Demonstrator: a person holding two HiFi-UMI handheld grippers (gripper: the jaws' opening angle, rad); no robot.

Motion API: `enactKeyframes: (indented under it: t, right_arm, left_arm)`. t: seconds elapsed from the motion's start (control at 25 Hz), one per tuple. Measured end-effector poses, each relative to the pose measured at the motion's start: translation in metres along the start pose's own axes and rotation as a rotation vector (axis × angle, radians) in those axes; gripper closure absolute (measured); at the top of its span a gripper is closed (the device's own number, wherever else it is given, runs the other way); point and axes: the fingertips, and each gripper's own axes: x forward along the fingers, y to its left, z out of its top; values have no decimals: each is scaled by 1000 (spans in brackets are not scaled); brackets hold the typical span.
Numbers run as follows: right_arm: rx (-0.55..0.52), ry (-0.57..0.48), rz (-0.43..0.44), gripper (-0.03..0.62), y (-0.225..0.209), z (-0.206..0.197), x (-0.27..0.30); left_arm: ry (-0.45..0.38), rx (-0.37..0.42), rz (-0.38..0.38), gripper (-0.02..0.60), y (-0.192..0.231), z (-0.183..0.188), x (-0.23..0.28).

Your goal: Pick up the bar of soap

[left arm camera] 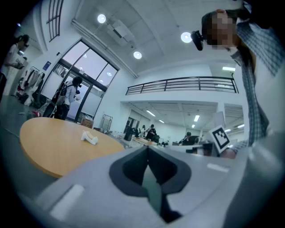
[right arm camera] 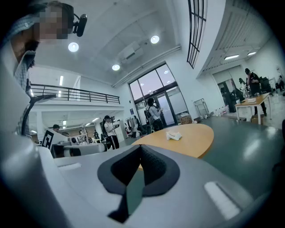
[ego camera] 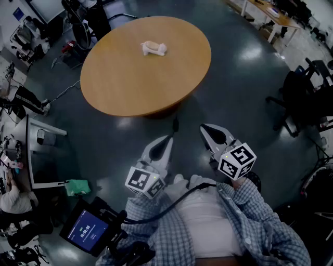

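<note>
The bar of soap point(ego camera: 153, 48) is a pale beige block on a small white holder, lying on the far half of the round wooden table point(ego camera: 135, 83). Both grippers hover over the dark floor, short of the table's near edge and well away from the soap. The left gripper point(ego camera: 174, 126) has its jaws pressed together with nothing in them, and so does the right gripper point(ego camera: 203, 127). In the left gripper view the soap point(left arm camera: 90, 138) sits small on the table point(left arm camera: 49, 149), beyond and left of the gripper point(left arm camera: 147, 150). In the right gripper view the soap point(right arm camera: 174, 136) lies beyond and right of the gripper point(right arm camera: 140, 148).
Black office chairs point(ego camera: 304, 96) stand at the right. A low desk with clutter point(ego camera: 39, 150) and a green item point(ego camera: 78, 187) are at the left, and a screen point(ego camera: 86, 231) at the bottom left. Another desk point(ego camera: 270, 15) is far right. People stand in the distance point(right arm camera: 153, 113).
</note>
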Motion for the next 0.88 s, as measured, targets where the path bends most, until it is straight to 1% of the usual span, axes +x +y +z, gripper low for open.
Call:
enactKeyframes:
  t: [0.64, 0.88]
  right_arm:
    - [-1, -7, 0, 591, -4, 2, -1]
    - [35, -26, -6, 591, -10, 6, -1]
  left_arm:
    - [4, 8, 0, 583, -1, 0, 3]
    - [7, 12, 4, 583, -2, 1, 6]
